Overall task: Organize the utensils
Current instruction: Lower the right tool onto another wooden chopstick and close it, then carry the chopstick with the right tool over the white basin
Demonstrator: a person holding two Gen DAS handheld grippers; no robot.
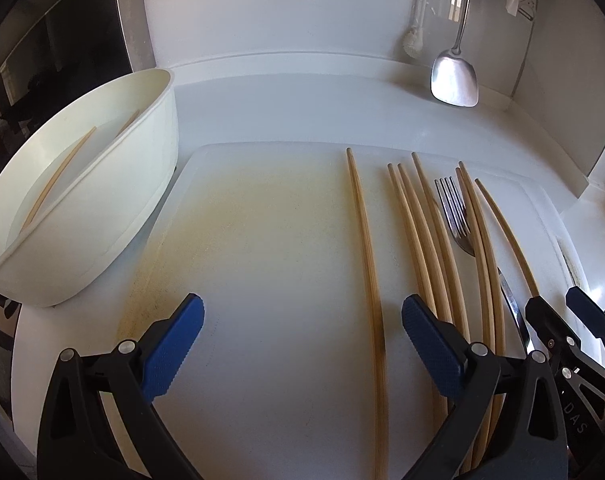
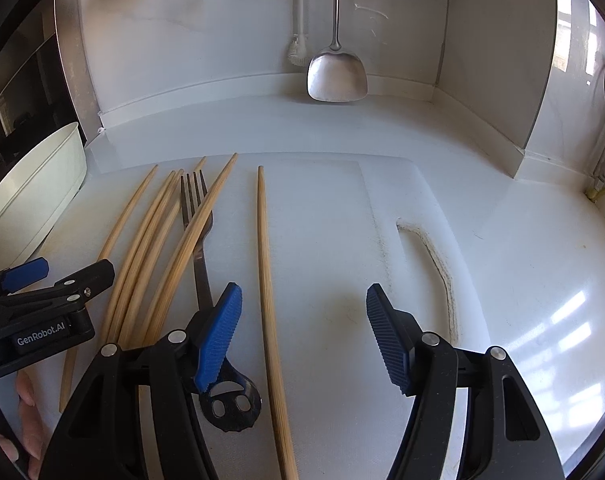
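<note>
I hold the left tongs [image 1: 302,320] low over the white cutting board [image 1: 262,216], and their blue pads are spread wide with nothing between them. The right tongs [image 2: 302,320] are in the same pose, wide apart and empty, above the right half of the board. In the right view I see the left tongs from the side, with a bit of my hand [image 2: 28,420] under them.

One single chopstick [image 1: 366,240] lies alone on the board, just inside the right pad of the left tongs. To its right lies a bundle of chopsticks [image 1: 430,240] with a metal fork [image 1: 456,216] among them, tines pointing to the wall. Another chopstick [image 2: 268,300] lies between the pads of the right tongs, close to the left one.

A white bin [image 1: 102,184] stands at the board's left edge, with chopsticks inside. A steel spatula [image 2: 336,72] and a brush [image 2: 298,52] hang at the back wall. The left part of the board is bare, and the counter [image 2: 522,260] to the right of the board too.
</note>
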